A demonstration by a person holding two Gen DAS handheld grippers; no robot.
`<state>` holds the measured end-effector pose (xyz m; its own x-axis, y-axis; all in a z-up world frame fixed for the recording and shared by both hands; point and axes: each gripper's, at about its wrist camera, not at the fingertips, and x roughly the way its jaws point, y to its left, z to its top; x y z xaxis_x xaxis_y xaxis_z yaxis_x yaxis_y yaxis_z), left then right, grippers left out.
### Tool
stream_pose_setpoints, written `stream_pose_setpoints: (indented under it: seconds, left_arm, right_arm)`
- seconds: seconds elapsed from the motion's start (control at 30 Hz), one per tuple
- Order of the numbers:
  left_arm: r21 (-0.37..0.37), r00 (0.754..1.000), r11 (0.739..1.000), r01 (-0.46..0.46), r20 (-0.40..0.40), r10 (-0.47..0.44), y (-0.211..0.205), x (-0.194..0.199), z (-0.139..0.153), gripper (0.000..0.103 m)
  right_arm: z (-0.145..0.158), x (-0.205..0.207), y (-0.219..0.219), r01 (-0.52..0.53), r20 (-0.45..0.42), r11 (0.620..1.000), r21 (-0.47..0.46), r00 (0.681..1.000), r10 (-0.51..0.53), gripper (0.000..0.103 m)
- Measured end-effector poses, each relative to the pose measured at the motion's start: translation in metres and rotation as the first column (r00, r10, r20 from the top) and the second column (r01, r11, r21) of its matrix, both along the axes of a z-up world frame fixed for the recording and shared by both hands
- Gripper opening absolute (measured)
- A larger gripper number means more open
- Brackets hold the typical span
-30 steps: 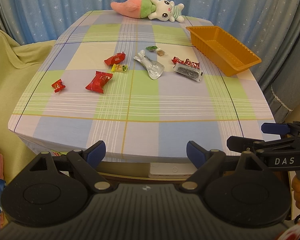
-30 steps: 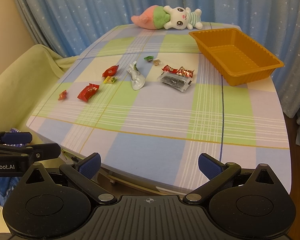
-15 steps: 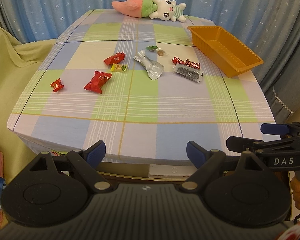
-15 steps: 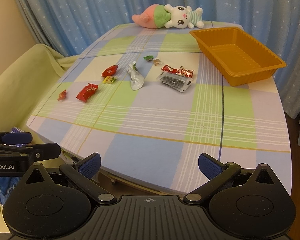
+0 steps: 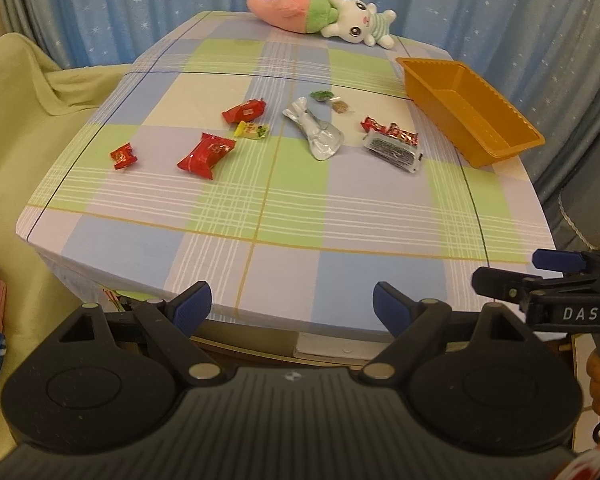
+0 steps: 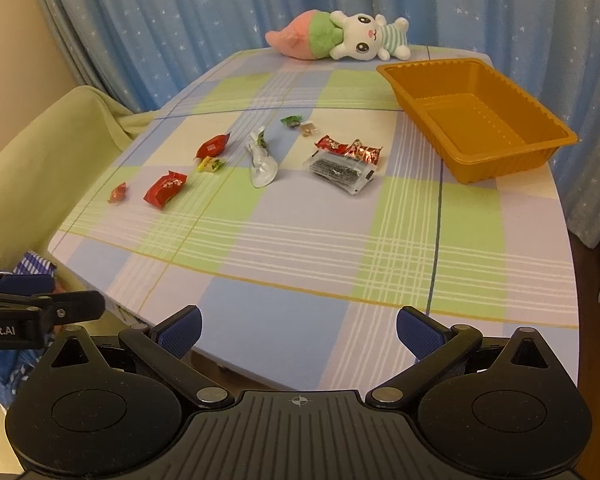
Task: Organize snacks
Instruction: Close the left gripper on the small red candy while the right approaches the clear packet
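Several wrapped snacks lie scattered across the middle of the checked tablecloth (image 5: 292,208): a big red packet (image 5: 206,155) (image 6: 165,189), a small red candy (image 5: 123,156), a silver pouch (image 5: 316,134) (image 6: 262,160), and a clear packet with dark contents (image 5: 394,152) (image 6: 342,170). An empty orange tray (image 5: 472,110) (image 6: 476,120) stands at the right side of the table. My left gripper (image 5: 292,306) is open at the table's near edge, holding nothing. My right gripper (image 6: 298,330) is likewise open and empty at the near edge, far from the snacks.
A plush rabbit with a pink tail (image 5: 324,16) (image 6: 340,38) lies at the table's far edge. Blue star curtains (image 6: 180,12) hang behind. A green-covered seat (image 5: 24,120) stands left of the table.
Both grippers have drifted slightly, shifting the table's place in the views. The snacks and tray have not moved, and both grippers stay open.
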<state>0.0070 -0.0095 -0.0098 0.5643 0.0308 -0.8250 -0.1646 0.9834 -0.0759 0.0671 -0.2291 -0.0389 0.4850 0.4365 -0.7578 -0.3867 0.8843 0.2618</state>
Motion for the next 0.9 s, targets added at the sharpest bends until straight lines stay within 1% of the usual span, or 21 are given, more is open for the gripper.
stream_pose_setpoints:
  seconds: [0.17, 0.37, 0.5, 0.63, 0.67, 0.7, 0.83, 0.9]
  left_arm:
    - [0.008, 0.996, 0.996, -0.090, 0.008, 0.090, 0.012, -0.005, -0.004, 0.087]
    - [0.025, 0.982, 0.982, -0.189, 0.025, 0.188, 0.030, -0.012, -0.009, 0.087]
    - [0.051, 0.973, 0.972, -0.230, 0.038, 0.228, 0.042, -0.011, -0.014, 0.087]
    - [0.082, 0.969, 0.966, -0.245, 0.064, 0.240, 0.057, -0.005, -0.019, 0.086]
    - [0.084, 0.968, 0.966, -0.245, 0.073, 0.239, 0.062, -0.003, -0.020, 0.084]
    - [0.088, 0.969, 0.966, -0.242, 0.082, 0.235, 0.066, 0.000, -0.021, 0.082]
    - [0.102, 0.974, 0.972, -0.213, 0.098, 0.203, 0.087, 0.019, -0.027, 0.080]
    - [0.106, 0.977, 0.975, -0.197, 0.101, 0.186, 0.099, 0.032, -0.031, 0.076]
  right_arm:
    - [-0.006, 0.010, -0.009, -0.013, 0.014, 1.000, 0.002, 1.000, 0.013, 0.103]
    - [-0.013, 0.020, -0.019, -0.029, 0.031, 0.999, 0.032, 0.999, 0.028, 0.103]
    - [-0.018, 0.028, -0.022, -0.023, 0.029, 0.999, 0.049, 0.999, 0.022, 0.103]
    - [-0.023, 0.036, -0.020, -0.015, 0.033, 0.998, 0.068, 0.999, 0.013, 0.103]
    - [-0.023, 0.038, -0.019, -0.011, 0.035, 0.997, 0.072, 0.999, 0.008, 0.103]
    - [-0.023, 0.039, -0.019, -0.005, 0.039, 0.997, 0.075, 0.999, 0.002, 0.103]
    - [-0.024, 0.047, -0.015, 0.028, 0.050, 0.996, 0.085, 0.998, -0.032, 0.103]
    - [-0.026, 0.053, -0.013, 0.049, 0.051, 0.995, 0.087, 0.997, -0.054, 0.103]
